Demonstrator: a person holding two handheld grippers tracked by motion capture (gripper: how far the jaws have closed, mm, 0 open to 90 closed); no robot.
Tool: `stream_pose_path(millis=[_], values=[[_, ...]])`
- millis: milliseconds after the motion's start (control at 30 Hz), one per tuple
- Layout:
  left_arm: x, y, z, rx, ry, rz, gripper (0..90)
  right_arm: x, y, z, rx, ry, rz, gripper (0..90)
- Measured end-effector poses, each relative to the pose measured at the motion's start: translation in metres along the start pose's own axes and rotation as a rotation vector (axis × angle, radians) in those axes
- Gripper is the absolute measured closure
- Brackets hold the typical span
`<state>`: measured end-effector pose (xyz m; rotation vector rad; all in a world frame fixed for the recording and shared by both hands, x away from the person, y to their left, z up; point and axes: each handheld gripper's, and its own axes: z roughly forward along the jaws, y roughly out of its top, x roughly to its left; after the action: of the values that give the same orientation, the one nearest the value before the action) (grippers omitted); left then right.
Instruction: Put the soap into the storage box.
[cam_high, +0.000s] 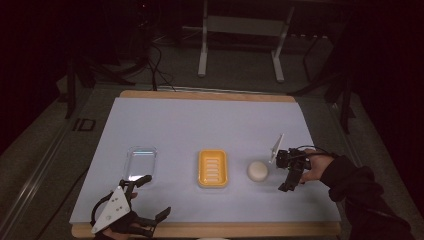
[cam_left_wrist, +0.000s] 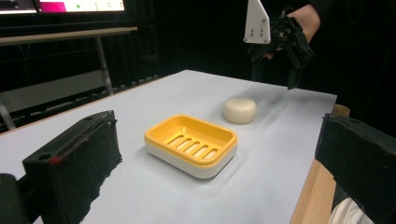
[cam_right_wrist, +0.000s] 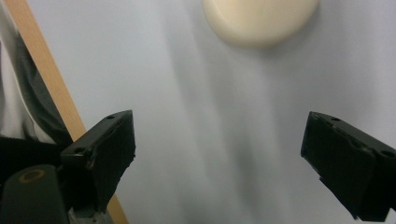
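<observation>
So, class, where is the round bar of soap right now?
In the high view, the soap lies between the yellow soap dish and the right hand-held gripper.

A round, cream-coloured bar of soap (cam_high: 257, 171) lies flat on the pale surface (cam_high: 200, 125), low and puck-shaped with softly rounded edges and a smooth, unmarked top. It sits just to the right of a yellow soap dish (cam_high: 213, 168), close by but not touching it. The dish is a rectangular tray with rounded corners, a slotted yellow insert and a white base, standing level and empty. A clear plastic lid (cam_high: 141, 163) lies well apart on the dish's left.
</observation>
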<state>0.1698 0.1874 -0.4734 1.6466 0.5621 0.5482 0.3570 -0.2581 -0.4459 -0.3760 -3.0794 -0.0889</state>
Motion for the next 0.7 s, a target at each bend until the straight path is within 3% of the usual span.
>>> stream_pose_path(millis=[367, 700], values=[[0.0, 0.0, 0.0, -0.001, -0.003, -0.001, 0.1, -0.007, 0.013, 0.011, -0.044, -0.031, -0.053, 10.0], [0.0, 0.0, 0.0, -0.001, -0.004, -0.003, 0.1, -0.015, 0.026, 0.025, -0.086, -0.047, -0.056, 10.0]])
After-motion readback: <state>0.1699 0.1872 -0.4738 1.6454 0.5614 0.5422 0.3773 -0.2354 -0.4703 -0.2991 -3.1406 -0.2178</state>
